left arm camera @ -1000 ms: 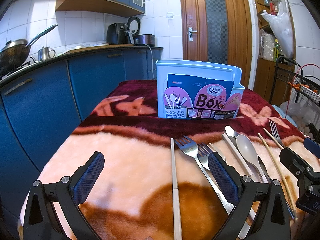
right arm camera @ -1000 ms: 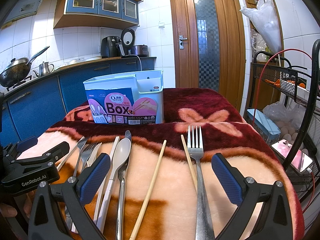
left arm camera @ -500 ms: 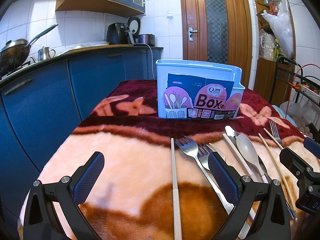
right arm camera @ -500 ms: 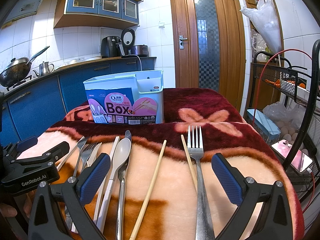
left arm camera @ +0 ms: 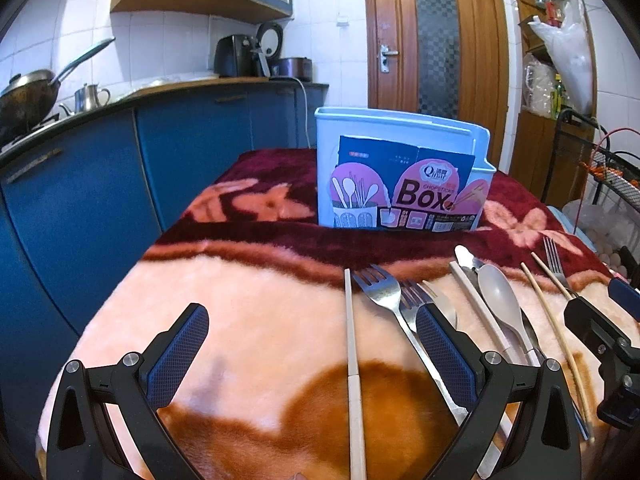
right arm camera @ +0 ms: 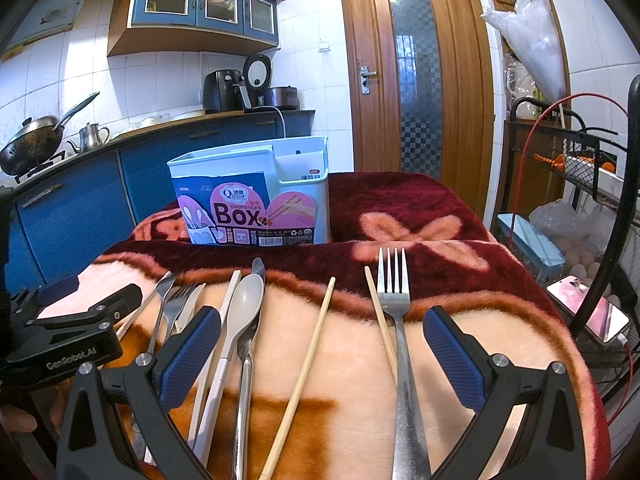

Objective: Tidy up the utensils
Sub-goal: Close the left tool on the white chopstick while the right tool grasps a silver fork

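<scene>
A pale blue utensil box (left arm camera: 400,168) with a "Box" label stands at the far middle of the blanket-covered table; it also shows in the right wrist view (right arm camera: 256,196). Utensils lie in a row in front of it: a white chopstick (left arm camera: 353,344), two steel forks (left arm camera: 380,288), a grey plastic spoon (right arm camera: 240,316), a wooden chopstick (right arm camera: 308,364) and a steel fork (right arm camera: 400,340) beside another chopstick. My left gripper (left arm camera: 312,344) is open and empty over the white chopstick. My right gripper (right arm camera: 322,344) is open and empty over the wooden chopstick and fork.
A blue kitchen counter (left arm camera: 120,152) runs along the left with a wok (left arm camera: 28,96) and kettle. A wire rack (right arm camera: 576,160), a phone (right arm camera: 588,312) and a blue case (right arm camera: 532,244) sit off the table's right edge. A wooden door (right arm camera: 416,80) is behind.
</scene>
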`<action>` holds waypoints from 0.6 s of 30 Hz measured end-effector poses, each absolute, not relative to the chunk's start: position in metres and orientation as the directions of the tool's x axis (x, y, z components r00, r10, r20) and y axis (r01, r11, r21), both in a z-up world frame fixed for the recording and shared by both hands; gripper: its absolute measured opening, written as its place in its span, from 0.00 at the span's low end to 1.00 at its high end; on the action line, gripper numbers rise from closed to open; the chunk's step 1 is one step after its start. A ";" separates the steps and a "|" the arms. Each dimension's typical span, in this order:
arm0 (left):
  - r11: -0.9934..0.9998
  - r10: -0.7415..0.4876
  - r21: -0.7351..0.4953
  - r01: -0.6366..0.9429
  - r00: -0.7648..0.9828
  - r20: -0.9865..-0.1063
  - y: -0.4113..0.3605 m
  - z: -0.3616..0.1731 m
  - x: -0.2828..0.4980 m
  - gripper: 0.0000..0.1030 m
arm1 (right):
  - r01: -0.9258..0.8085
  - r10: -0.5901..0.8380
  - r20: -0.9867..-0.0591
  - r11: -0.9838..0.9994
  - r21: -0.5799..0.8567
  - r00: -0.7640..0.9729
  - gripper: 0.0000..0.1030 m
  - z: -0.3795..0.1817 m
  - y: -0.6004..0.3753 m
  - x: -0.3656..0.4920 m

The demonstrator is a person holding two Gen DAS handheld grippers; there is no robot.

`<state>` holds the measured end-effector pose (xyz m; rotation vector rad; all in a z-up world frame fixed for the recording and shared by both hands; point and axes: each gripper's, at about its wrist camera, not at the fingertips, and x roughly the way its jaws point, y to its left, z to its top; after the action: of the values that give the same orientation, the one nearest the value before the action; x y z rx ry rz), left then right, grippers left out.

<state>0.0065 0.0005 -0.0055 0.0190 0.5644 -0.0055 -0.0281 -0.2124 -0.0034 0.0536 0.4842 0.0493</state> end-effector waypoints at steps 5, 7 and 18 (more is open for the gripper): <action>1.000 -0.028 -0.007 0.029 0.823 -0.568 0.008 0.001 0.010 1.00 | -0.058 0.102 -0.507 0.993 0.102 0.856 1.00 -0.002 -0.219 -0.020; 1.000 -0.026 -0.002 0.031 0.819 -0.573 0.009 0.002 0.012 1.00 | -0.066 0.121 -0.522 0.990 0.122 0.845 1.00 0.000 -0.223 -0.018; 0.994 0.038 0.104 0.043 0.744 -0.667 0.020 0.019 0.028 1.00 | -0.088 0.118 -0.666 0.993 0.078 0.736 1.00 0.024 -0.243 0.002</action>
<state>0.0284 0.0197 0.0191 0.1155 0.7326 -0.0028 0.0021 -0.2431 0.0240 0.0419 0.7347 0.1133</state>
